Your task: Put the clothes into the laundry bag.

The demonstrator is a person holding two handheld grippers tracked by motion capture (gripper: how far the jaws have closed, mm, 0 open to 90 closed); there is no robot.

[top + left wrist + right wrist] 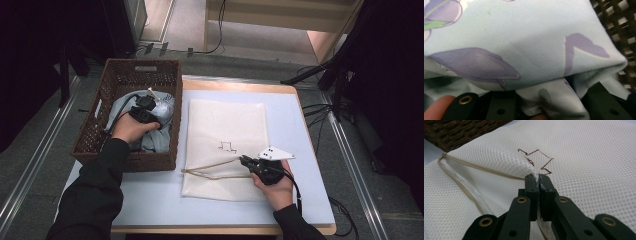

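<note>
At the left of the high view, the person's left forearm, in a dark sleeve, reaches forward into the dark brown woven wicker basket (95,135), the hand curled around the left gripper (146,107) and tipped down onto the pale blue cloth printed with purple flowers (160,107). In the left gripper view a thick fold of that cloth (524,50) bulges between the two black jaws, which clench it from either side; fingertips (437,106) show at the bottom edge. The basket stands on the pale blue table top (300,130), its right wall just beside the flat cream mesh laundry bag with a beige zip (225,125). The cloth is bunched in the basket's near half.

To the right, the other forearm comes in from the bottom edge, its hand wrapped around the right gripper (243,160), which lies low and points left across the bag. In the right gripper view its jaws are pinched tight on a raised ridge of the mesh (534,170), next to the open zip (474,166) and a small brown stitched mark (536,158).
</note>
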